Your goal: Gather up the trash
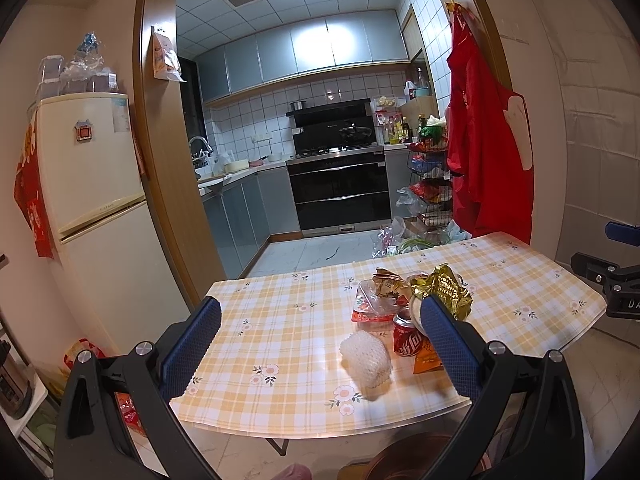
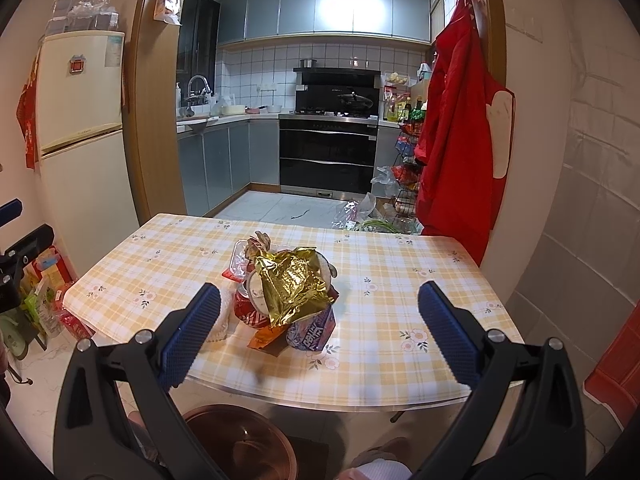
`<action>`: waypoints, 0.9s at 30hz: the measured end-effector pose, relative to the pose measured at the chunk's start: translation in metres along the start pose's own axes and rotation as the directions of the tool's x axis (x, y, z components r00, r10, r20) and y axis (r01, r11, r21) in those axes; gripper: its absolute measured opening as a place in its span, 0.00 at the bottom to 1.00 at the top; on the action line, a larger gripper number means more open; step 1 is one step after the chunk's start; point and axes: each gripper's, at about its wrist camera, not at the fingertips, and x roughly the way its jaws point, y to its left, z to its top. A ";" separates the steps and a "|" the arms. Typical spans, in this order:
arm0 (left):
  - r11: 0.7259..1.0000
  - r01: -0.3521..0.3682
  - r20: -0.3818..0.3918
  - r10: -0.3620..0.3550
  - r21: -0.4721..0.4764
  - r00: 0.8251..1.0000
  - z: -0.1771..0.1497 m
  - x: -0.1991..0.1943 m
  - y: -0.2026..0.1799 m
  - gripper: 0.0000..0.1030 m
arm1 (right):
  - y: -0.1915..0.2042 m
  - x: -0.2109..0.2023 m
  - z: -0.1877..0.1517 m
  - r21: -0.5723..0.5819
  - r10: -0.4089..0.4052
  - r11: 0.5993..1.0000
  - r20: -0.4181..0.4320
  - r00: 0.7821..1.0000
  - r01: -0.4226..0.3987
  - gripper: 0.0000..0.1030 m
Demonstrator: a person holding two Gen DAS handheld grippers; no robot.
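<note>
A pile of trash lies on the table with a yellow checked cloth point(image 1: 280, 344) point(image 2: 380, 344). It holds a crumpled gold foil bag point(image 1: 444, 288) point(image 2: 294, 284), a red soda can point(image 1: 408, 338) point(image 2: 248, 312), a white foam net point(image 1: 366, 356), a clear plastic tray with red label point(image 1: 372, 306) point(image 2: 240, 260), an orange wrapper point(image 1: 428, 362) point(image 2: 266, 334) and a purple packet point(image 2: 312, 330). My left gripper point(image 1: 320, 340) is open and empty above the table's near edge, left of the pile. My right gripper point(image 2: 320, 328) is open and empty, its fingers either side of the pile's near end.
A brown round bin point(image 2: 244, 440) point(image 1: 416, 456) stands on the floor below the table's near edge. A fridge point(image 1: 88, 200) point(image 2: 80, 128) stands at the left. A red apron point(image 1: 484, 140) point(image 2: 456, 140) hangs at the right. Bags lie on the floor at the left point(image 2: 48, 300).
</note>
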 end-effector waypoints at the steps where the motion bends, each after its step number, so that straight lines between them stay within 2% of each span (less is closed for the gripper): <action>1: 1.000 0.000 0.000 0.000 0.000 1.000 0.000 0.000 0.000 0.95 | 0.000 0.000 0.000 0.000 0.000 1.000 0.000 1.000 0.000 0.95; 27: 1.000 0.005 -0.001 -0.005 -0.005 1.000 -0.004 0.001 -0.002 0.95 | 0.003 0.003 -0.006 0.001 0.001 1.000 -0.002 1.000 -0.001 0.95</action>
